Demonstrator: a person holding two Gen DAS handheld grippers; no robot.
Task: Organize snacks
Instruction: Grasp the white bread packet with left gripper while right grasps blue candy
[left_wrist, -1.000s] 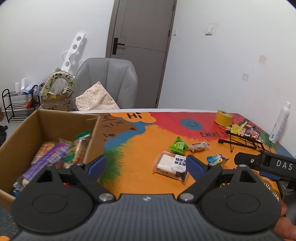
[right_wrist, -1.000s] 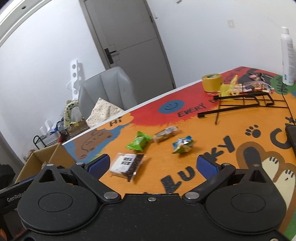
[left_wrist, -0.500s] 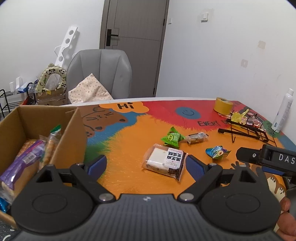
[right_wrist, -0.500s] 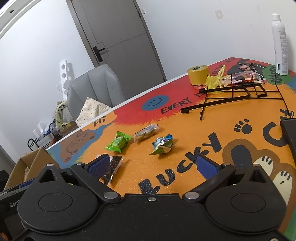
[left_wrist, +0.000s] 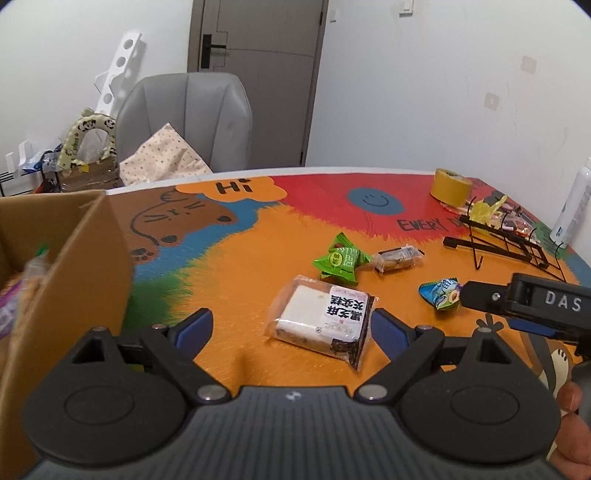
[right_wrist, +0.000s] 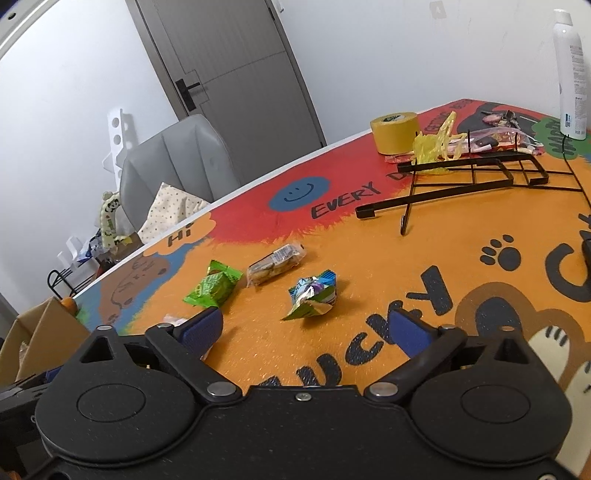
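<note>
Both tongs sit lower and nearer the snacks than a second ago. The left tongs (left_wrist: 291, 328) gape wide over the worktop (left_wrist: 240, 258), gripping nothing; the white-and-black wrapped cake (left_wrist: 323, 319) now lies between the blue pads, closer to the right-hand one, though contact cannot be told. The cardboard box (left_wrist: 74, 266), which earlier filled the left view with its snacks showing, has slid to the edge. The right tongs (right_wrist: 306, 328) have just been closing a little yet stand open and empty, with the blue-green crumpled packet (right_wrist: 314, 297) ahead of the gap (earlier it lay well beyond). The green packet (right_wrist: 212, 290) and the clear-wrapped bar (right_wrist: 275, 264) lie just past it, side by side
</note>
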